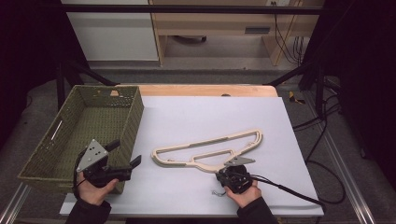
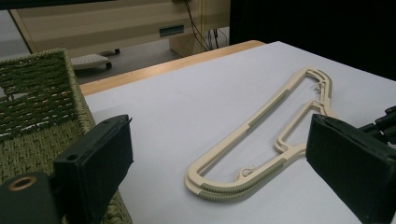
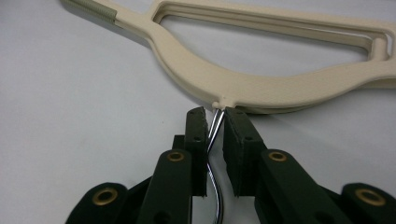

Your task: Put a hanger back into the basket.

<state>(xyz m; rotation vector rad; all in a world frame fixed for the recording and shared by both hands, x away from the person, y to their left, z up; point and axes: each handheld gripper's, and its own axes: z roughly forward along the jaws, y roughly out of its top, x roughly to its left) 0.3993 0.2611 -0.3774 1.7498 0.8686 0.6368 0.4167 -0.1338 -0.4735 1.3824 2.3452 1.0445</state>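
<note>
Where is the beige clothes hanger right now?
The beige clothes hanger lies flat on the white sheet, right of the green woven basket in the high view, its metal hook between the right gripper's jaws.

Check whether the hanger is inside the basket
No, the hanger lies flat on the white sheet, right of the basket.

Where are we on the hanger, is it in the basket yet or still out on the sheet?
Nothing is in the green woven basket yet. The cream hanger lies flat on the white sheet. The right gripper has its jaws closed on the hanger's metal hook. The left gripper is open, holding nothing, beside the basket. The lift and any move into the basket remain, if that's the aim.
</note>
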